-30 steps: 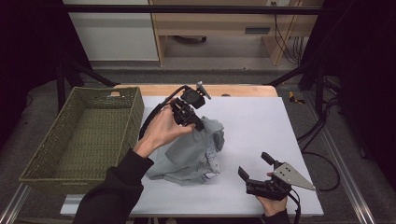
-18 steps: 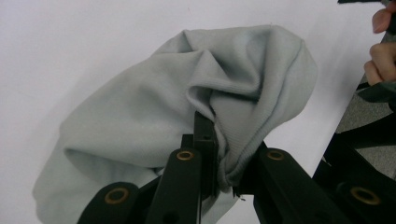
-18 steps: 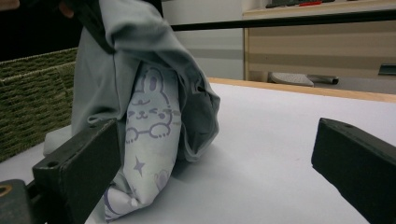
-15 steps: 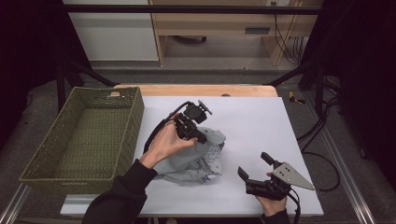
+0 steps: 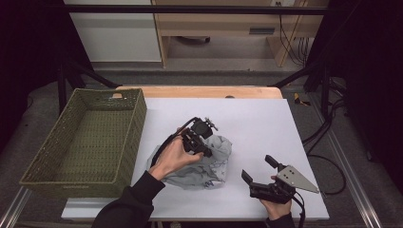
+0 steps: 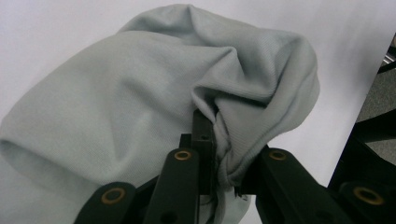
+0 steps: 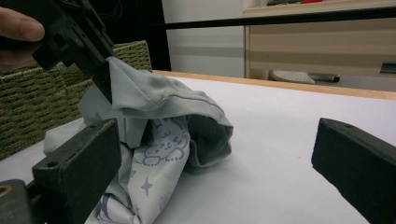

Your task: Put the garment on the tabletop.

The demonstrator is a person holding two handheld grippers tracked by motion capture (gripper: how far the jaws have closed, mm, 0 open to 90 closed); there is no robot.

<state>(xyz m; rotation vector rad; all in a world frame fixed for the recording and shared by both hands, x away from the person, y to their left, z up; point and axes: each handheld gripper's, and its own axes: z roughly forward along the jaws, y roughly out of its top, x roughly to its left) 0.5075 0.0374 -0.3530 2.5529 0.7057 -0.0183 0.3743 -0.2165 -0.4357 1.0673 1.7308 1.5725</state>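
One soft grey knit garment (image 6: pixel 140 93), bunched, pinched by left hand-held gripper (image 6: pixel 212 140).

garment (image 5: pixel 204 164) — grey, purple star-and-cartoon print inside | basket (image 5: pixel 85 137) — olive green | table (image 5: pixel 266 123) — white

Our left gripper (image 5: pixel 205 147) sits mid-table, jaws clamped on grey cloth (image 5: pixel 209 164). Our right gripper (image 5: pixel 260 170) rests near the table's front edge, jaws spread wide.
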